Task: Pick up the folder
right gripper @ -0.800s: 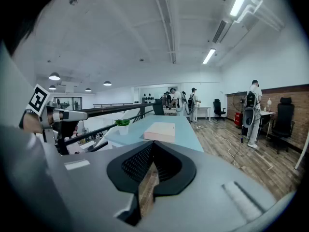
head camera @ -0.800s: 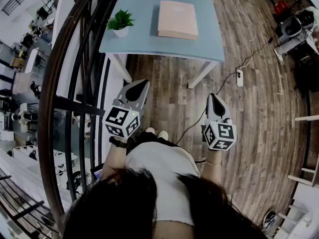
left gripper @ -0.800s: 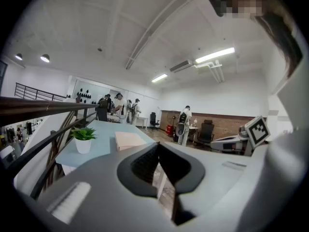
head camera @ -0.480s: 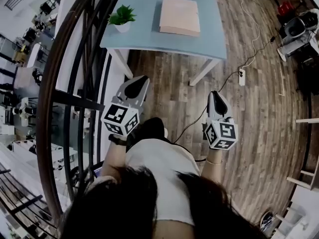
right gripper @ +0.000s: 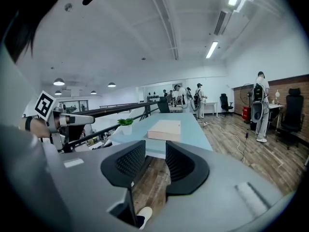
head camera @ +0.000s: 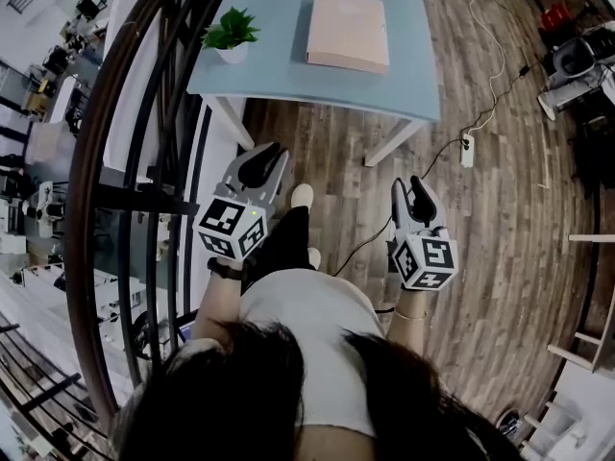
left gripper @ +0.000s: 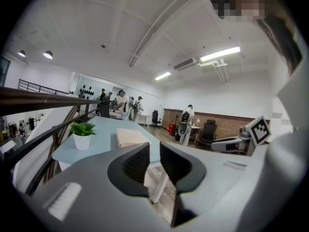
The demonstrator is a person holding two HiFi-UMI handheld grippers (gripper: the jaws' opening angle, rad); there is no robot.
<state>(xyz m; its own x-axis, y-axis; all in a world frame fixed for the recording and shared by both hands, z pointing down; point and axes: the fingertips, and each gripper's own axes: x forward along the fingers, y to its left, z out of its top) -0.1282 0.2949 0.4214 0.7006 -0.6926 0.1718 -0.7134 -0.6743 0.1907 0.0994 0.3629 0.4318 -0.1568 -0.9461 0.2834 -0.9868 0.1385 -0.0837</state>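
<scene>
The pink folder (head camera: 348, 32) lies flat on the light blue table (head camera: 288, 75), well ahead of both grippers. It also shows in the left gripper view as the folder (left gripper: 129, 137), and in the right gripper view as the folder (right gripper: 164, 129). My left gripper (head camera: 259, 159) hangs over the wooden floor short of the table, jaws shut and empty; up close, the left gripper (left gripper: 154, 153) shows only a slit. My right gripper (head camera: 413, 192) is level with it further right, slightly open with nothing between the fingers; the gap shows on the right gripper (right gripper: 155, 153).
A small potted plant (head camera: 231, 36) stands on the table's left part. A dark curved railing (head camera: 135, 133) runs along my left. A cable and power strip (head camera: 465, 147) lie on the floor to the right. Several people (left gripper: 120, 103) stand far behind the table.
The person has stepped toward the table, one foot now forward between the grippers. The right gripper's jaws have parted a little. Both grippers stay at about the same height.
</scene>
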